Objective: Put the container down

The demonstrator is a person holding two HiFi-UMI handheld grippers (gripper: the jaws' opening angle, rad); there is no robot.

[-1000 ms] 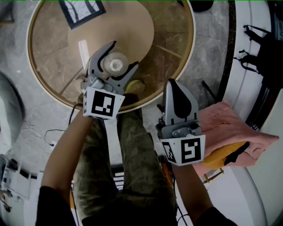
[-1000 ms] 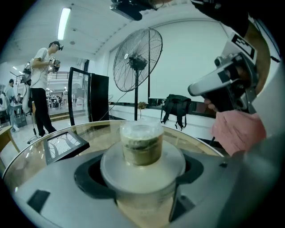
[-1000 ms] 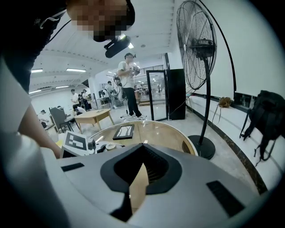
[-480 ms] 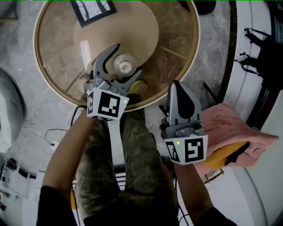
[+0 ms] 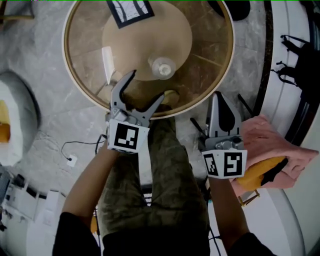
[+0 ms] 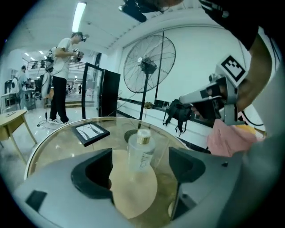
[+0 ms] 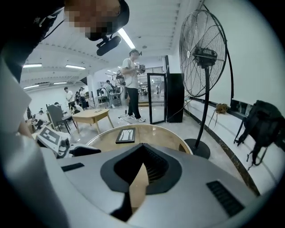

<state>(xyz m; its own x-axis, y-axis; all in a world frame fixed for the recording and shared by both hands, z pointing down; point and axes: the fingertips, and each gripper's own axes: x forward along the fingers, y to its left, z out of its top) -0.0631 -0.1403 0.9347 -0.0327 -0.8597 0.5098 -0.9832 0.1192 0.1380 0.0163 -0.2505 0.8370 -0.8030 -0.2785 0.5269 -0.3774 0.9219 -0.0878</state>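
Note:
The container is a clear bottle (image 5: 163,67) with a gold cap, standing upright on the round glass table (image 5: 80,75). In the left gripper view the bottle (image 6: 141,151) stands free, just beyond the two jaws and touching neither. My left gripper (image 5: 147,84) is open wide over the table's near edge with nothing between its fingers, also seen in its own view (image 6: 140,173). My right gripper (image 5: 220,100) is shut and empty, held off the table's right side, and its jaw tips meet in its own view (image 7: 143,145).
A black picture frame (image 5: 130,10) lies at the table's far side and a white strip (image 5: 107,57) at its left. A pink cloth (image 5: 265,145) lies on the right, a black backpack (image 5: 300,65) beyond it. A standing fan (image 6: 149,67) and people are behind.
My left gripper's jaws have spread off the bottle and the gripper has drawn back toward the table's near edge. The bottle stays standing on the glass. The right gripper stays shut.

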